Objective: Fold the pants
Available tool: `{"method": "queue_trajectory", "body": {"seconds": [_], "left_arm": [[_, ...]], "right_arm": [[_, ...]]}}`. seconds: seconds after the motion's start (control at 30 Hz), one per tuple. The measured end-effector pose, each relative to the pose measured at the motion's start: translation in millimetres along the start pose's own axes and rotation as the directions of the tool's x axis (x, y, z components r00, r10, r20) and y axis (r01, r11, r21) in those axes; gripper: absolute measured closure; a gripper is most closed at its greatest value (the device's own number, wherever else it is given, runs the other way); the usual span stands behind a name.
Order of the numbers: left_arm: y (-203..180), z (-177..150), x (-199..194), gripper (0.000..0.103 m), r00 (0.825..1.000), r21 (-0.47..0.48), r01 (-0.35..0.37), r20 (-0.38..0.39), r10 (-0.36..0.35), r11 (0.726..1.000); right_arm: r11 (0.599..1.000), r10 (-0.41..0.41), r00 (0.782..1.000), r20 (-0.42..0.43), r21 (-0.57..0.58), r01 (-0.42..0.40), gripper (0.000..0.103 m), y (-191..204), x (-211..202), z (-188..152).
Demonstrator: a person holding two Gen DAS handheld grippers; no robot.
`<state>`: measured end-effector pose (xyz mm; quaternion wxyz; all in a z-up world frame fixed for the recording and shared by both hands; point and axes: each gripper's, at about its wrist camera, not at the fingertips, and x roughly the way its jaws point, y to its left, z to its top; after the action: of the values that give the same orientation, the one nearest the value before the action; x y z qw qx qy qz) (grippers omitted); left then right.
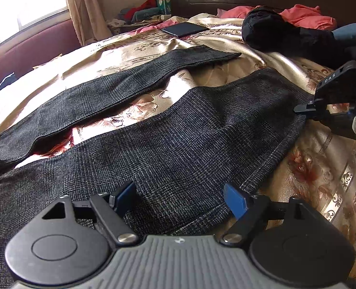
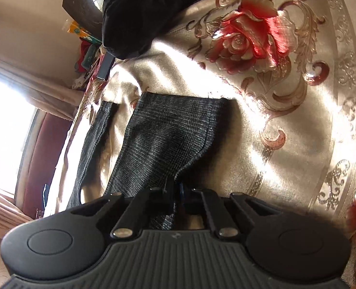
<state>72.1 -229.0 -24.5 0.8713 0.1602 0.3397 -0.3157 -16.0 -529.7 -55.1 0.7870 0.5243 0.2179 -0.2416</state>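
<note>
Pants spread flat on the bed, one leg pinched

The soft, floppy pants lay on the flowery bed cover, near the black bundle. The right tongs were clamped on a leg's edge. The left tongs stood apart over the cloth. The seam edges looked best to grab.

One pair of dark checked pants, two hand-held grippers, one phone, one black bundle.
</note>
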Motion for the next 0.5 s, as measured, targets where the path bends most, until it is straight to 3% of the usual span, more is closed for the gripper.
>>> {"method": "queue_trajectory", "body": {"seconds": [0.1, 0.13, 0.2, 0.3, 0.4, 0.5], "left_arm": [[-2.1, -0.6, -4.2, 0.012, 1.0, -0.003, -0.001, -0.017, 0.001, 1.0], [-3.8, 1.9, -5.4, 0.017, 1.0, -0.008, 0.005, -0.024, -0.005, 1.0], [-10.1, 11.0, -6.2, 0.027, 0.997, -0.045, 0.07, -0.039, -0.071, 0.997], [-26.1, 18.3, -2.9, 0.027, 0.987, -0.068, 0.155, -0.041, -0.158, 0.986], [-37.2, 18.5, -8.2, 0.028, 0.986, -0.043, 0.163, -0.034, -0.165, 0.986], [-18.6, 13.1, -31.6, 0.028, 0.99, -0.063, 0.142, 0.021, -0.141, 0.988]], "right_arm": [[0.999, -0.036, 0.998, 0.048, -0.034, 0.038, 0.101, 1.2, -15.9, 2.6], [0.998, -0.049, 0.997, 0.057, -0.03, 0.051, 0.101, -0.6, -20.2, 5.6], [0.997, -0.073, 0.995, 0.073, -0.014, 0.074, 0.101, -5.7, -28.6, 13.4], [0.983, -0.165, 0.977, 0.137, -0.053, 0.174, 0.102, -5.4, -39.3, 24.2], [0.978, -0.189, 0.975, 0.12, -0.063, 0.197, 0.102, -3.0, -50.0, 31.4], [0.945, -0.225, 0.958, 0.176, -0.199, 0.258, 0.097, 23.1, -65.1, 20.4]]}}
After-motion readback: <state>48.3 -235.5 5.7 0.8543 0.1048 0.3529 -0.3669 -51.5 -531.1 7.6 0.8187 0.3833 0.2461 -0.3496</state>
